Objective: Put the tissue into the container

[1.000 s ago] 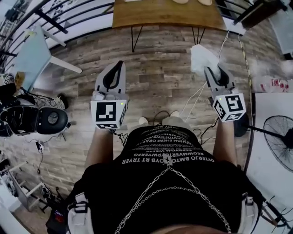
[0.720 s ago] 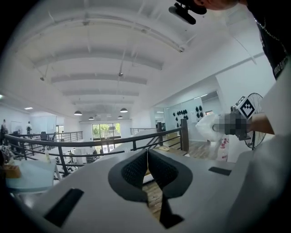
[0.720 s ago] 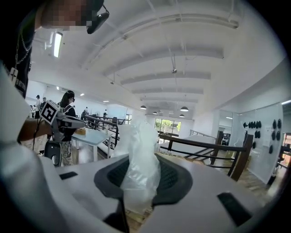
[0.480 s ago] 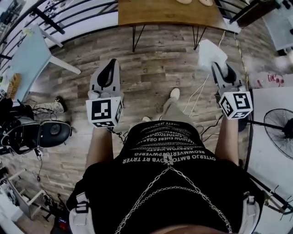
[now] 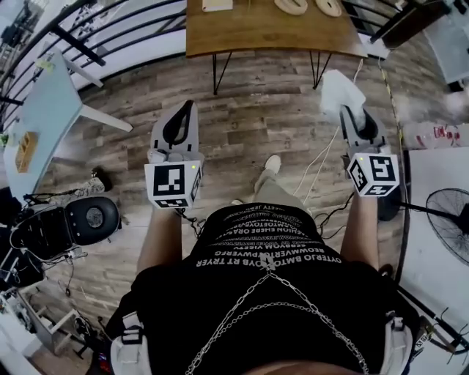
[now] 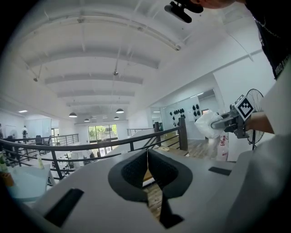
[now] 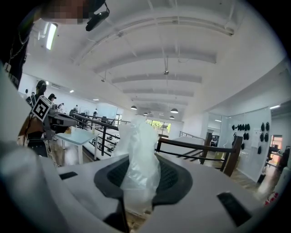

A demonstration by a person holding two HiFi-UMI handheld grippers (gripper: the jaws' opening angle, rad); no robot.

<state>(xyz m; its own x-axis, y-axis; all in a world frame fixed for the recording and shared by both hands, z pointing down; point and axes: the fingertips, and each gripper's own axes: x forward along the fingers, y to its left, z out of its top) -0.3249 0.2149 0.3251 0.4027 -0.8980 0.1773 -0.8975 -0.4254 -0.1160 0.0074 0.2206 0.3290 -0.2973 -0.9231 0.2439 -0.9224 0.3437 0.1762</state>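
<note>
A crumpled white tissue sticks out of my right gripper, whose jaws are shut on it, held in the air above the wooden floor at the right. In the right gripper view the tissue stands up between the dark pads. My left gripper hovers at the left with nothing in it. In its own view the left gripper has its pads pressed together. That view also shows the tissue off to the right. I cannot pick out the container for certain.
A wooden table on thin black legs stands ahead, with two round wooden pieces and a small box at its far edge. A pale blue table, a railing, a black machine, a fan and floor cables surround me.
The person has stepped forward, so more of the wooden table shows. Both grippers keep their pose, and the tissue stays in the right one.
</note>
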